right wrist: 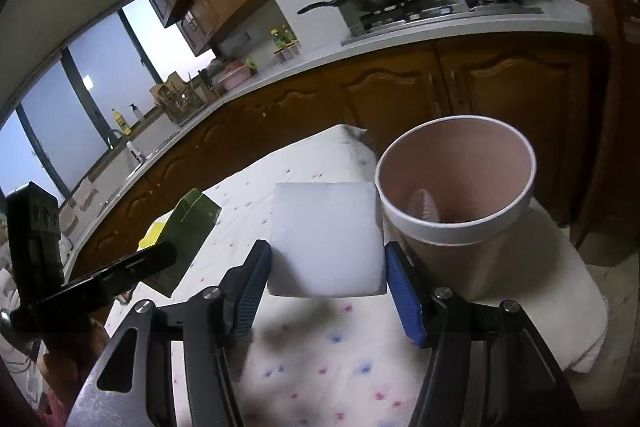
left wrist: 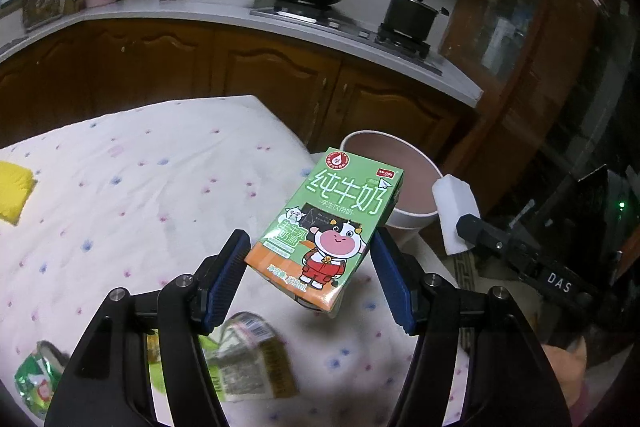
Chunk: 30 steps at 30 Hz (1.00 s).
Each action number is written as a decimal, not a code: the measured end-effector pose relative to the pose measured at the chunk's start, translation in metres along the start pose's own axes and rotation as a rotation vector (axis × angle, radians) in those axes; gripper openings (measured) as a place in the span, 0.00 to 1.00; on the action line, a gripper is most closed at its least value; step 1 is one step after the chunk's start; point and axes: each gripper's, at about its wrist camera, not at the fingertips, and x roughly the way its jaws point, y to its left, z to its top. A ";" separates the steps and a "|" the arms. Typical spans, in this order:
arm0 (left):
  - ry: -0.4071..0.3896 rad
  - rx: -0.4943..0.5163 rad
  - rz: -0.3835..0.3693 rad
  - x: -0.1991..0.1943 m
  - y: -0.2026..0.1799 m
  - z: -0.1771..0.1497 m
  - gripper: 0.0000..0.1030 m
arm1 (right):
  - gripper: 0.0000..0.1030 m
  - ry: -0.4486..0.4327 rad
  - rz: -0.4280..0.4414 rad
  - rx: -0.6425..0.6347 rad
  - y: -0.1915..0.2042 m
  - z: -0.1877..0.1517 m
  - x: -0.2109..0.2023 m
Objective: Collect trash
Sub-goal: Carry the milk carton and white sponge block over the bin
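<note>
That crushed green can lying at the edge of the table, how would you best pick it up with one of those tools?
Probably from above, closing across the dented middle of the crushed green drink can. It lies flat on the flowered white tablecloth, so its sides are the only faces the pads can reach. Both tools are full now, so one must first drop its load.

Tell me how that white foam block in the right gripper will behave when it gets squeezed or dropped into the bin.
The white foam block looks soft and very light, so the right gripper could dent it. Its matte faces probably grip the blue fingers well. Dropped over the pink bin, it may bounce or drift.
</note>
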 end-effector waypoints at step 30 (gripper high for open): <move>0.032 0.094 -0.026 0.074 -0.066 0.047 0.61 | 0.57 -0.055 -0.109 0.037 -0.076 0.039 -0.008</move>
